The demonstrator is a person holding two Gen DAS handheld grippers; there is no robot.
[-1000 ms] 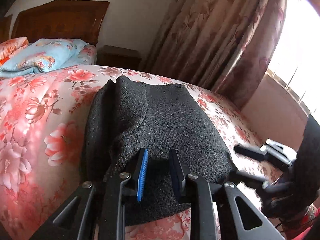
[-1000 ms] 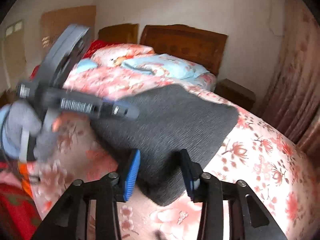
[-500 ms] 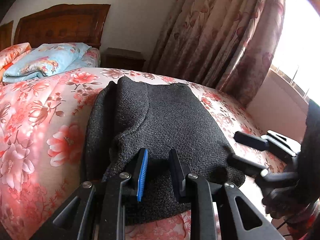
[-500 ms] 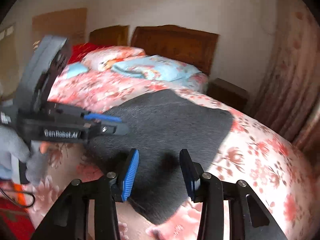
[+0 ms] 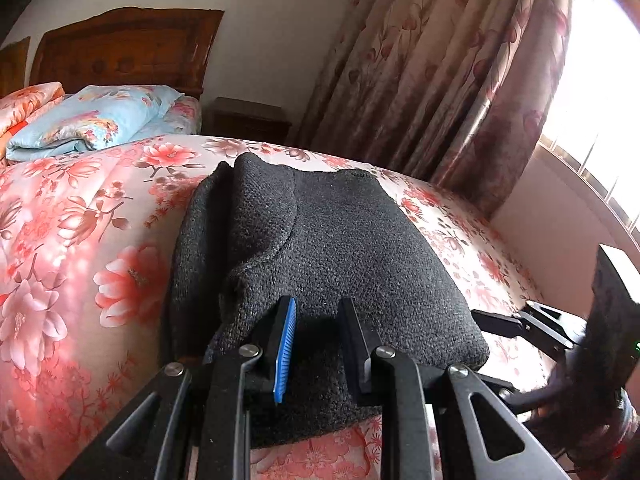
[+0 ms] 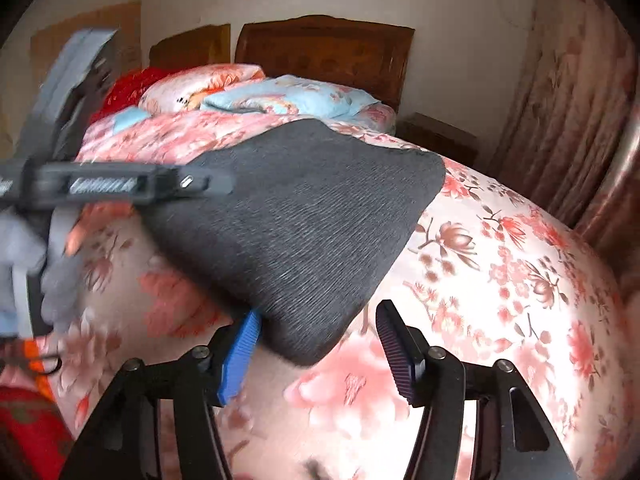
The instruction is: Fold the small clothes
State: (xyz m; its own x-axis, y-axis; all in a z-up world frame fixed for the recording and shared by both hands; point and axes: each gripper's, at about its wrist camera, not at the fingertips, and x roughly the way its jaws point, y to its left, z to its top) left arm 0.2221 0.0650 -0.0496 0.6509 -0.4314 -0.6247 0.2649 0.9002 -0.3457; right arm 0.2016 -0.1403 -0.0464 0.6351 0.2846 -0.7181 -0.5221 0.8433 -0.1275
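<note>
The dark grey knitted garment lies folded on the pink floral bedspread. The left gripper pinches its near hem; the right gripper, nearest the garment's right-hand corner, has just opened wide, holding nothing.

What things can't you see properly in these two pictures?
- Left wrist view: the near hem of the dark knitted garment is hidden behind the left gripper.
- Left wrist view: the right gripper is cut off by the right edge.
- Right wrist view: the lettering on the left gripper is smeared by motion blur.
- Right wrist view: the gloved hand is blurred and cut off by the left edge.
</note>
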